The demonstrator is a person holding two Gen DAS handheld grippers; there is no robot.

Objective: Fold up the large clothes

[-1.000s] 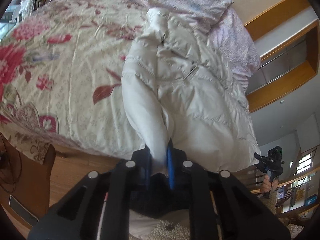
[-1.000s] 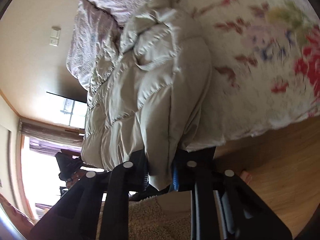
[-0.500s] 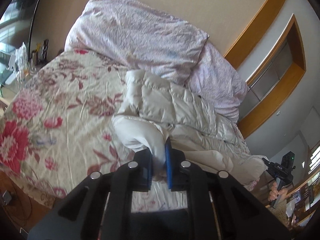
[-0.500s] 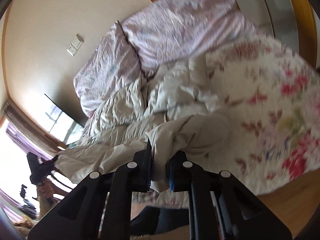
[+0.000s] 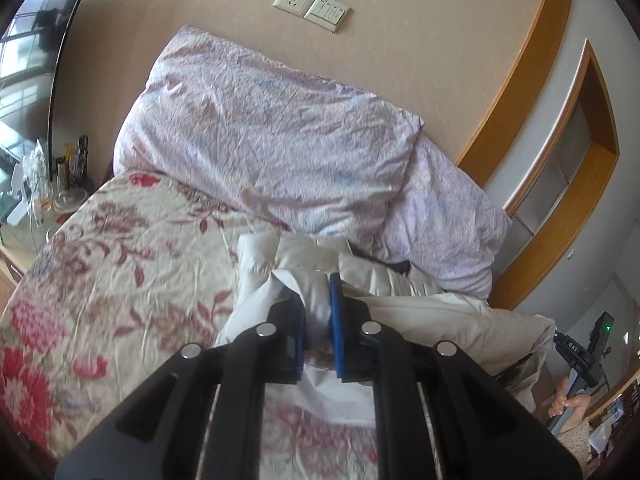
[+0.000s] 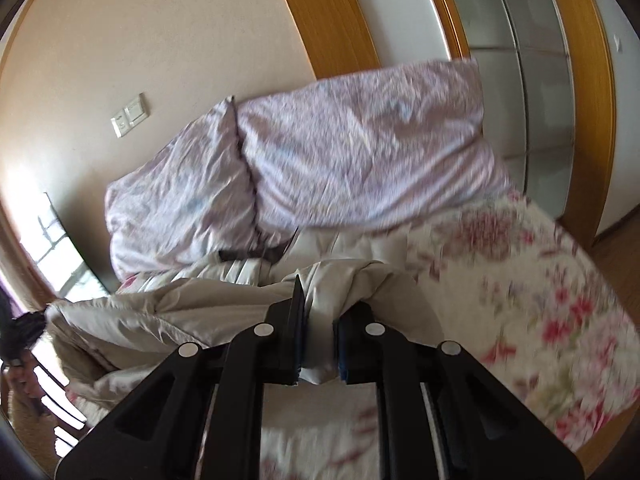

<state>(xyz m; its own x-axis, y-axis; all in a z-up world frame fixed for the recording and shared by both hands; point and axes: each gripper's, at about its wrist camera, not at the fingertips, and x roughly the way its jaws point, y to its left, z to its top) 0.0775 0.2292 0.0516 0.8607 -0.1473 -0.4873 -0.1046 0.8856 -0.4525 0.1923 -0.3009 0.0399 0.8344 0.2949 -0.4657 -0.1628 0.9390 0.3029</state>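
Observation:
A cream quilted puffer jacket [image 5: 400, 280] lies on the floral bedspread [image 5: 120, 280], bunched toward the pillows. My left gripper [image 5: 318, 292] is shut on a fold of the jacket and holds it over the upper part of the garment. My right gripper [image 6: 318, 300] is shut on another fold of the same jacket [image 6: 180, 308], lifted above the bed. The jacket's lower part hangs doubled between the two grippers. The right gripper also shows at the far right of the left wrist view [image 5: 580, 356].
Two lilac pillows [image 5: 272, 144] lean on the wall at the head of the bed. A bedside table with clutter [image 5: 44, 192] stands at the left. Wooden door frames [image 6: 592, 100] stand to the right, and wall sockets [image 5: 312, 2] sit above the pillows.
Both grippers have lifted the jacket's lower edge from the foot of the bed and carried it forward toward the pillows, doubling the jacket over itself.

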